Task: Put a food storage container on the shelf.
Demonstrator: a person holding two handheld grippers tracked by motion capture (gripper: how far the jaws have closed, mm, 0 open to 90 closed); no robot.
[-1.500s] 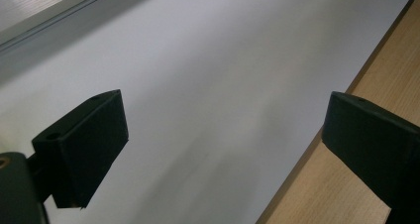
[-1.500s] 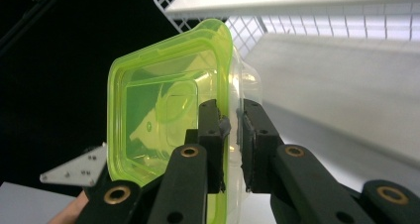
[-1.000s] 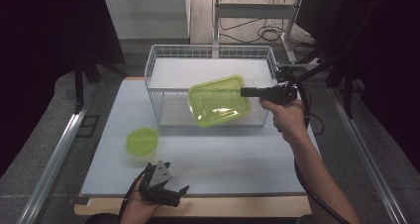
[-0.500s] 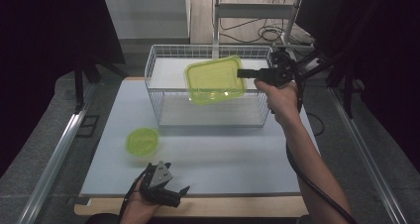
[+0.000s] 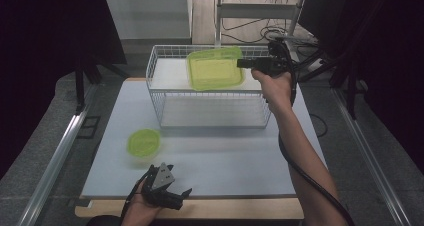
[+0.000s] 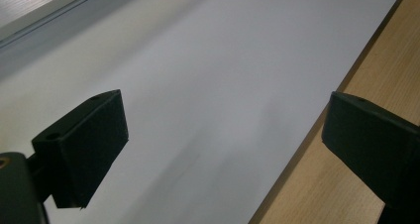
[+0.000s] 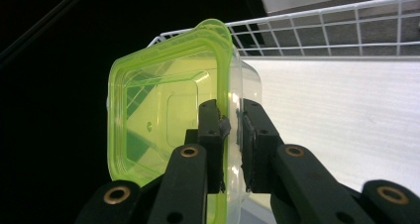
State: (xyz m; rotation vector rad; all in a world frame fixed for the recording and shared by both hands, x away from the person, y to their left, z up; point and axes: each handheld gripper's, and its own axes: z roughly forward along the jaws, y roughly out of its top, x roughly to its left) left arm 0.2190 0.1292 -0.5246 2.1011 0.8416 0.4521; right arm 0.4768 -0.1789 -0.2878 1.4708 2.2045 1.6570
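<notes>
Container [image 5: 215,68] lifted higher, right tool [image 5: 243,64] gripping | left tool [image 5: 172,198] released | 1 basket [image 5: 155,93], 1 bowl [image 5: 143,142]

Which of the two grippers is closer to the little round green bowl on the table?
The left gripper: it sits open just below the round green bowl, near the table's front edge. The right gripper is far back over the wire basket, clamping the square green container.

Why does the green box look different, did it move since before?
Yes. The square translucent green plastic container, pinched by the right gripper, has gone up and toward the far rim of the white wire basket, and now sits more level.
</notes>
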